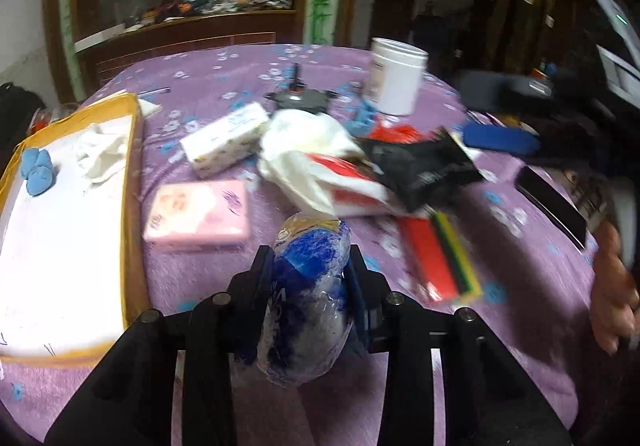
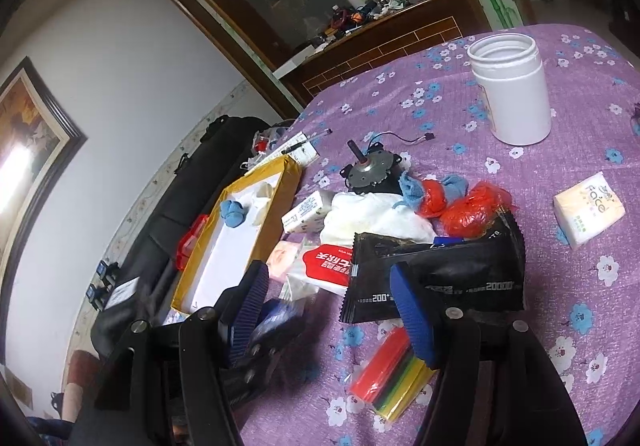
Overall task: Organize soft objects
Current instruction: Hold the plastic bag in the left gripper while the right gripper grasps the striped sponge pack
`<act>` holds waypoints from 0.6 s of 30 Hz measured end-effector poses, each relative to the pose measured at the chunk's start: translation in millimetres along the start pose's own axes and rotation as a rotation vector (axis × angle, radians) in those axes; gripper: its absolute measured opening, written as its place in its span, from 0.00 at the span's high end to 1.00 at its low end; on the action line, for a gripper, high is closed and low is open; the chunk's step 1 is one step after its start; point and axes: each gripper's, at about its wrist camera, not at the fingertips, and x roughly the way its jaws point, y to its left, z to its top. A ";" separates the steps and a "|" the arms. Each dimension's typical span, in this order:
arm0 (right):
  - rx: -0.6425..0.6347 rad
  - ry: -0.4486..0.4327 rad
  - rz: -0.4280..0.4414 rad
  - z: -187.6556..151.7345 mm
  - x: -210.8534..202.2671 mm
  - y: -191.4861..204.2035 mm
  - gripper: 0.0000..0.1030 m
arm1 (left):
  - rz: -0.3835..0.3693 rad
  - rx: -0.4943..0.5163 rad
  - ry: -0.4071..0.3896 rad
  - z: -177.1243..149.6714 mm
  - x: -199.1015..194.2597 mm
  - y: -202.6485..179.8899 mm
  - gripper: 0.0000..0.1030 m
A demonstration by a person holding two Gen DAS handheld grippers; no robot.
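Note:
My left gripper is shut on a soft blue-and-white plastic-wrapped pack, held just above the purple flowered tablecloth. Left of it stands a yellow-rimmed box holding a blue cloth and a white cloth. A pink tissue pack and a white tissue pack lie beyond the held pack. My right gripper is open with nothing between its pads, close in front of a black pouch and a red-and-white pack.
A white jar, a small motor, red bags, a white cloth, a boxed tissue pack and a coloured sponge pack crowd the table. A person's hand is at the right edge.

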 end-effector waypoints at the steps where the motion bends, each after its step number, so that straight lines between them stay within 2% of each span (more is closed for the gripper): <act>1: -0.008 0.001 -0.005 -0.4 1.1 0.9 0.36 | -0.018 0.005 0.013 -3.4 -0.6 -1.9 0.68; 5: -0.028 0.011 -0.042 -3.4 5.7 1.8 0.36 | -0.047 -0.019 0.054 -11.4 1.2 0.9 0.68; 10: -0.040 0.064 -0.059 -28.4 3.6 12.4 0.36 | -0.047 -0.046 0.077 -13.0 3.6 8.4 0.67; 16: -0.028 0.162 -0.221 -61.1 16.9 10.4 0.36 | -0.031 -0.062 0.137 -14.8 16.7 8.7 0.66; 18: -0.032 0.192 -0.285 -64.9 25.8 8.6 0.36 | -0.037 -0.071 0.132 -15.3 15.8 9.2 0.66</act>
